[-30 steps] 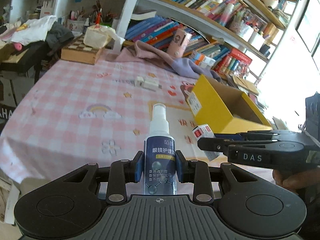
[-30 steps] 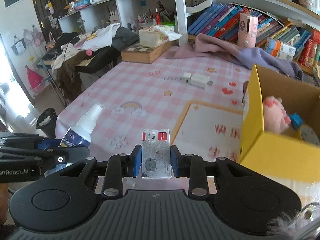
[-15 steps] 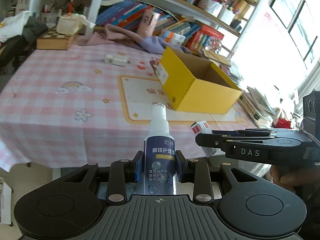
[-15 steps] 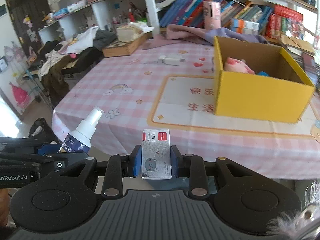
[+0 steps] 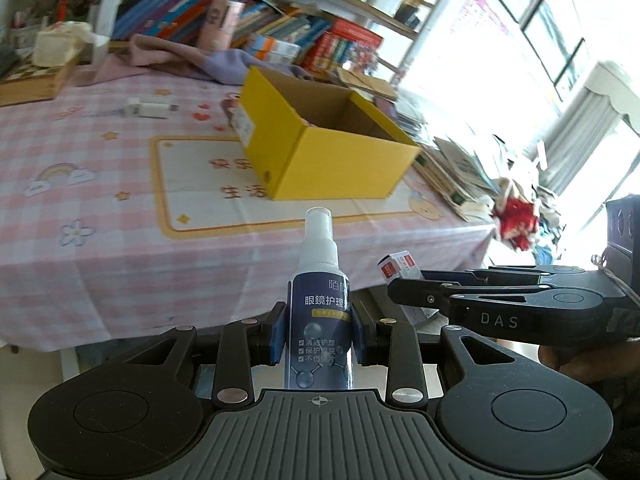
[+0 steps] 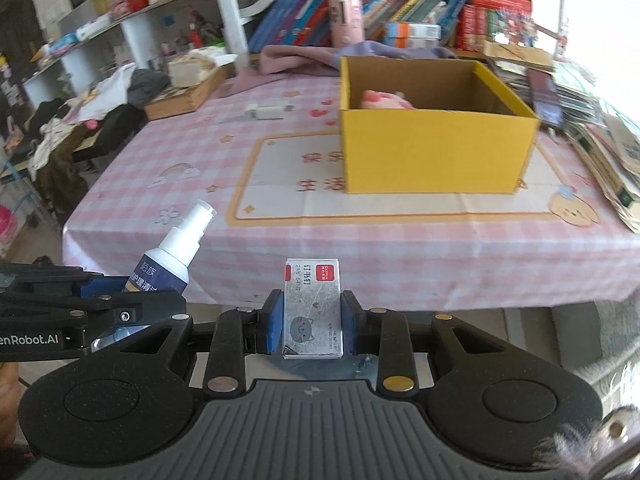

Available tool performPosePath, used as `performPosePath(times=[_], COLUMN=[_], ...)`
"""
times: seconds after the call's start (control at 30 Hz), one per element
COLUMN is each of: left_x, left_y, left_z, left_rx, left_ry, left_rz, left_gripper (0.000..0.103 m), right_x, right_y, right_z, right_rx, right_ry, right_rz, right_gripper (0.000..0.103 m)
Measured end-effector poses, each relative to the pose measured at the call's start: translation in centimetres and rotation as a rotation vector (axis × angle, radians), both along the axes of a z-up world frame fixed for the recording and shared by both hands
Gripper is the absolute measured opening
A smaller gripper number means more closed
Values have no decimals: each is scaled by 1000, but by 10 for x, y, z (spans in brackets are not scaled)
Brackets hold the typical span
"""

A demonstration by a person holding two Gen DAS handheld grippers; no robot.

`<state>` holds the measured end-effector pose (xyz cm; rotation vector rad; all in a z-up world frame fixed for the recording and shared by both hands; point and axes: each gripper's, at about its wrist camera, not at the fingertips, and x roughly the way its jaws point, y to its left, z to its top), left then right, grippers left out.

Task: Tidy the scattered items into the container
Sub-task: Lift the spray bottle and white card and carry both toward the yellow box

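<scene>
My left gripper [image 5: 319, 330] is shut on a dark blue spray bottle [image 5: 320, 300] with a white nozzle, held upright off the table's near edge. My right gripper [image 6: 312, 322] is shut on a small silver staple box [image 6: 312, 312] with a red label. Each gripper shows in the other's view: the right one [image 5: 404, 286] with the staple box [image 5: 400, 266], the left one [image 6: 132, 300] with the bottle [image 6: 176, 254]. The open yellow cardboard box [image 6: 436, 152] stands on the table ahead, also in the left wrist view [image 5: 332, 160], with a pink plush toy [image 6: 384, 100] inside.
The table has a pink checked cloth [image 6: 280, 240]. A white charger [image 6: 266, 111] lies behind the box to the left. A purple cloth [image 6: 320, 56] and a wooden tray [image 6: 184, 94] lie at the back, stacked papers [image 6: 600, 148] to the right, bookshelves behind.
Both grippers have pulled back from over the table to beyond its near edge and turned right, so the yellow box now sits ahead. Both still hold their items.
</scene>
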<state>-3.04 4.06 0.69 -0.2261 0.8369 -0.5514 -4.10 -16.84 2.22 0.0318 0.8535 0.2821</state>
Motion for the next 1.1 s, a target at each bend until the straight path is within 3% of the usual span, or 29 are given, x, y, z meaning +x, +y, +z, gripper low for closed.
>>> performPosePath(times=[0.8, 1.1], left_x=[41, 67], left_y=[-86, -104], left_z=[-4, 0], left_rx=[10, 28], left_ry=[18, -8], left_rz=[-229, -249], left_gripper=[31, 31], right_x=[-2, 22], right_y=[-78, -97], right_z=[-2, -4], right_rx=[-9, 8], right_ry=[23, 15], right_rz=[-218, -244], right_gripper=[28, 28])
